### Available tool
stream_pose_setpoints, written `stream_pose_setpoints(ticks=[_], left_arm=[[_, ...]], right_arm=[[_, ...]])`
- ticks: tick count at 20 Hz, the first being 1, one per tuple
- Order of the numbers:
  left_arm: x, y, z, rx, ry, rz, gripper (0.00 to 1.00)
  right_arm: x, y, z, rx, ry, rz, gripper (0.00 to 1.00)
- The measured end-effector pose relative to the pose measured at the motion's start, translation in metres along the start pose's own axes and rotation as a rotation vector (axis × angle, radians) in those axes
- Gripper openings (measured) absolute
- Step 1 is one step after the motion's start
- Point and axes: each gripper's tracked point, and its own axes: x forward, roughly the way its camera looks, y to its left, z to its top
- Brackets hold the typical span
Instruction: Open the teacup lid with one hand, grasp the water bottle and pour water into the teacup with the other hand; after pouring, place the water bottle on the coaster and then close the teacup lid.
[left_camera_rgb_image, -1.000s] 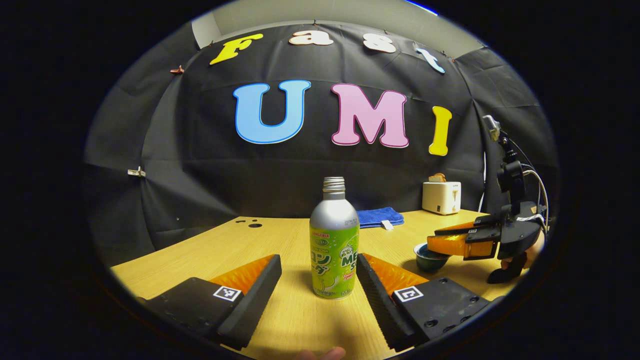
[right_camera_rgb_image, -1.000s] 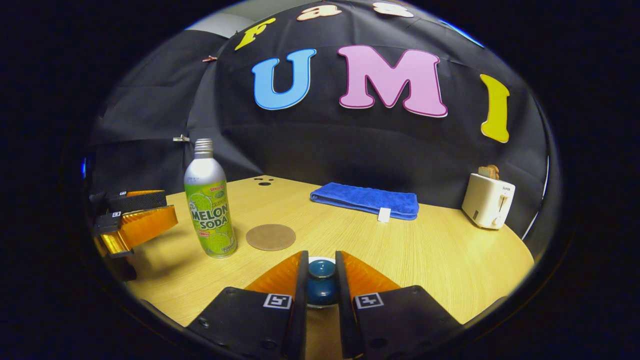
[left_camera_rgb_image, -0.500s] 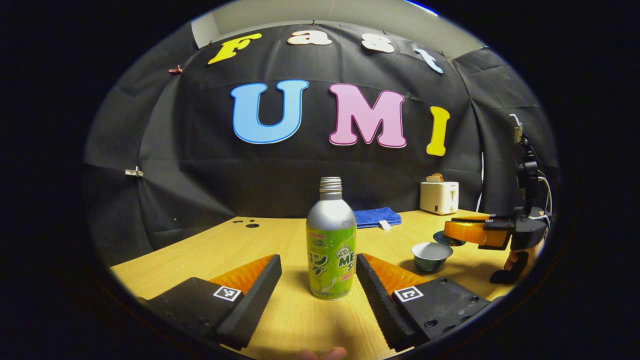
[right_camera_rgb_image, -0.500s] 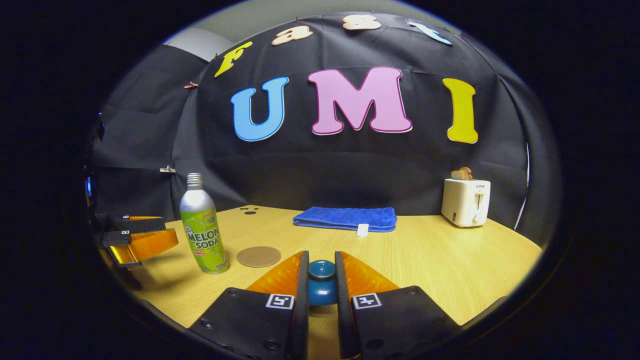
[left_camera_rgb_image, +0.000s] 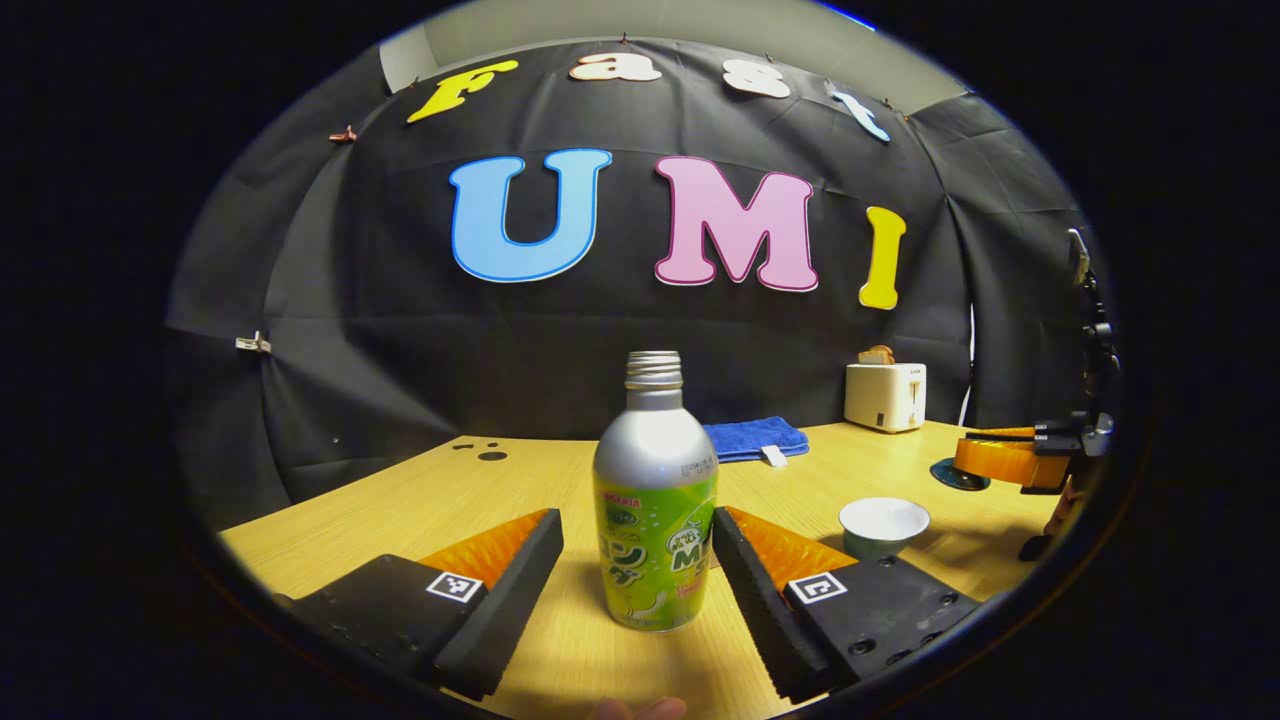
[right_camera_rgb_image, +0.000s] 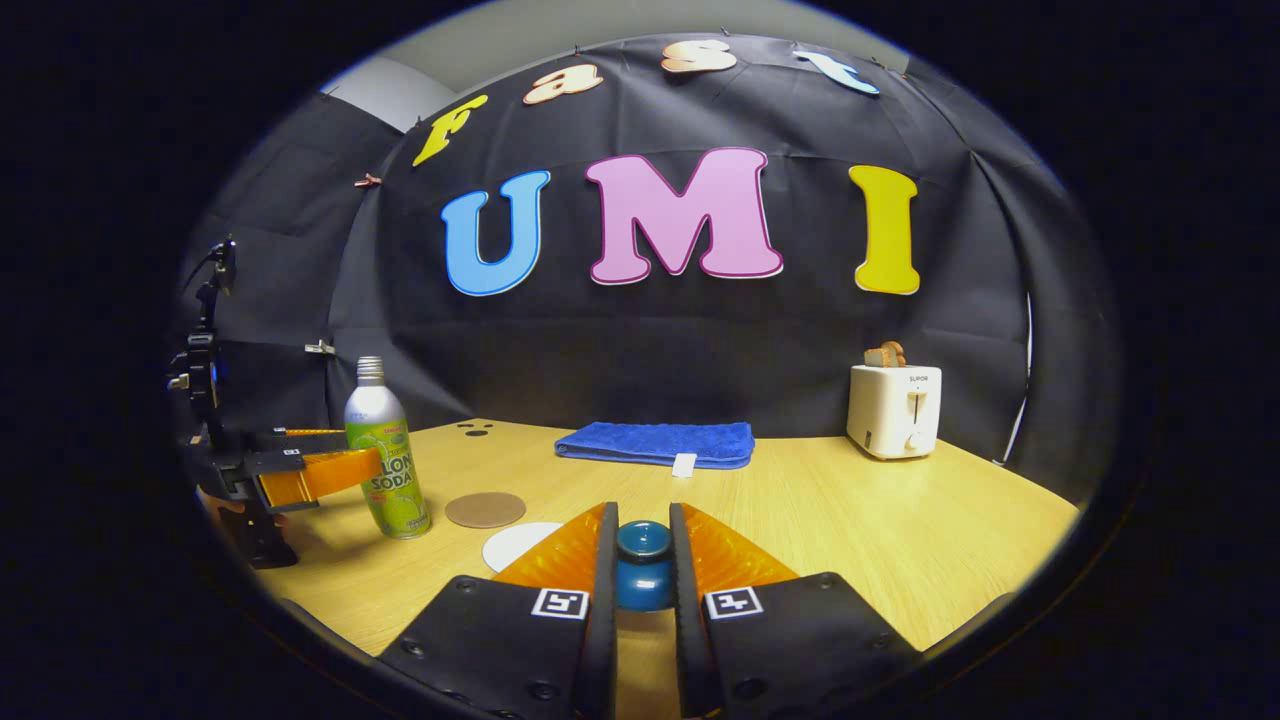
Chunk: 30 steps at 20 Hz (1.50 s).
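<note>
Straddling the water bottle (left_camera_rgb_image: 655, 520), the left gripper (left_camera_rgb_image: 637, 560) is kept w/ fingers wide apart, not yet touching, so a side grasp can be closed. Further right, the teacup (left_camera_rgb_image: 884, 524) stands uncovered, ready for pouring. Its lid (right_camera_rgb_image: 643, 565) is clamped by the knob in the right gripper (right_camera_rgb_image: 642, 570), held clear. The coaster (right_camera_rgb_image: 485, 509) lies just beside the bottle.

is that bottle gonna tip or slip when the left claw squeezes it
The bottle is tall and narrow, so an off-centre push could tip it. Its smooth metal-looking skin may be slippery, though the left claw has ridged pads. It has no cap, so tilting could spill whatever is inside.
</note>
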Motion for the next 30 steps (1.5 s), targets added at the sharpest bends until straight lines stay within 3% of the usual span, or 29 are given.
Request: stream_pose_setpoints(ticks=[6, 8, 10, 13, 23, 26, 30], left_arm=[[0.024, -0.004, -0.001, 0.005, 0.006, 0.01, 0.95], [0.023, -0.008, 0.0, 0.016, 0.002, 0.004, 0.84], [0.022, -0.009, 0.0, 0.079, 0.001, 0.017, 0.82], [0.021, -0.013, 0.009, 0.302, -0.01, 0.055, 0.81], [0.028, -0.052, 0.031, 1.035, -0.03, 0.023, 0.8], [0.031, -0.061, 0.029, 1.194, -0.034, 0.005, 0.8], [0.032, -0.069, 0.026, 1.316, -0.05, -0.003, 0.8]], right_arm=[[-0.008, -0.022, 0.002, 0.001, -0.001, -0.024, 0.28], [-0.009, -0.027, 0.002, 0.001, -0.001, -0.028, 0.28], [-0.01, -0.029, 0.002, 0.001, 0.0, -0.032, 0.28], [-0.009, -0.031, 0.002, 0.001, 0.0, -0.032, 0.28], [-0.009, -0.034, 0.003, 0.001, 0.001, -0.031, 0.28], [-0.008, -0.034, 0.004, 0.001, -0.001, -0.03, 0.28], [-0.008, -0.035, 0.003, 0.001, 0.001, -0.03, 0.28]])
